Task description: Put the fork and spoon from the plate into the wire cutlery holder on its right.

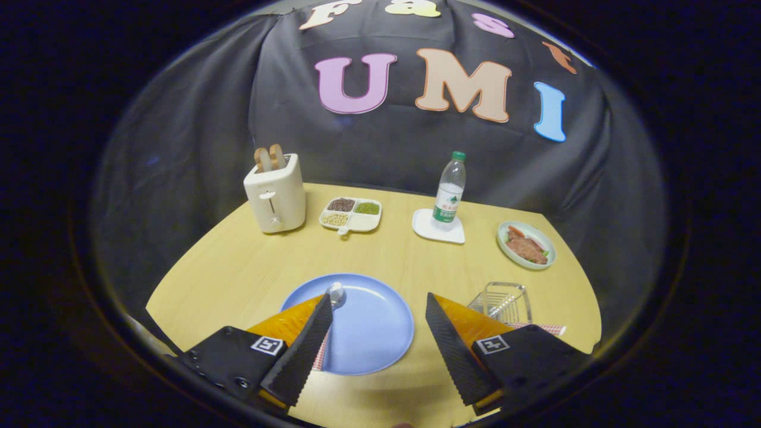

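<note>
A blue plate [368, 333] lies on the wooden table between my two fingers and just ahead of them. A metal spoon [336, 293] rests on the plate's left part; only its bowl shows, the handle runs behind my left finger [306, 345]. The wire cutlery holder [502, 302] stands right of the plate, just beyond my right finger [452, 345], with a metal utensil, seemingly the fork [498, 307], lying in it. My gripper [379, 303] hovers open above the plate with nothing held.
Further back stand a cream toaster [275, 195] with bread, a divided dish of grains [351, 215], a water bottle [449, 191] on a white coaster, and a small plate of food [526, 245]. A red-checked cloth [544, 327] lies under the holder.
</note>
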### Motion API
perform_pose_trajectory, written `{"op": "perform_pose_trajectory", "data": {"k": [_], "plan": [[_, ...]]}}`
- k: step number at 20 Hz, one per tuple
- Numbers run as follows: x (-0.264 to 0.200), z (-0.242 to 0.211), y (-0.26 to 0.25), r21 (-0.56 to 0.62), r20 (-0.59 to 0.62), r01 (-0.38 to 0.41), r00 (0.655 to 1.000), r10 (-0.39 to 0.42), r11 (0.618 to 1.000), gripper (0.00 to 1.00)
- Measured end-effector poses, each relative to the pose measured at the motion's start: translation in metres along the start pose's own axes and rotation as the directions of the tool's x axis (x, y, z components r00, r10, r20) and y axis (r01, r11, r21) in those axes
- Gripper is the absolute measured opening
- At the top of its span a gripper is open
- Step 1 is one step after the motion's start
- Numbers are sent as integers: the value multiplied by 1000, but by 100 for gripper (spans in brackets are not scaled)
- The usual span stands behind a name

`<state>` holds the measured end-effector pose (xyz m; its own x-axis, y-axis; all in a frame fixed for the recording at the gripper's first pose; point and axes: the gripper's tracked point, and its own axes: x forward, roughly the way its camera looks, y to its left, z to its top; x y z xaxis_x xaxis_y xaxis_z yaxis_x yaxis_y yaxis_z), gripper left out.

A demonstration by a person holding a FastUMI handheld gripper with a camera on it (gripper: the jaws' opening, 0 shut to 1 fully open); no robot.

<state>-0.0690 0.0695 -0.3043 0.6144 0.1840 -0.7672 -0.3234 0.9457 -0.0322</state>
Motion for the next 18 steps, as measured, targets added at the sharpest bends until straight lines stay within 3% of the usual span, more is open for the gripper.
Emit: {"op": "perform_pose_trajectory", "data": {"k": [18], "plan": [[51, -92, 59, -71, -226, -90, 972, 72, 993, 100]]}}
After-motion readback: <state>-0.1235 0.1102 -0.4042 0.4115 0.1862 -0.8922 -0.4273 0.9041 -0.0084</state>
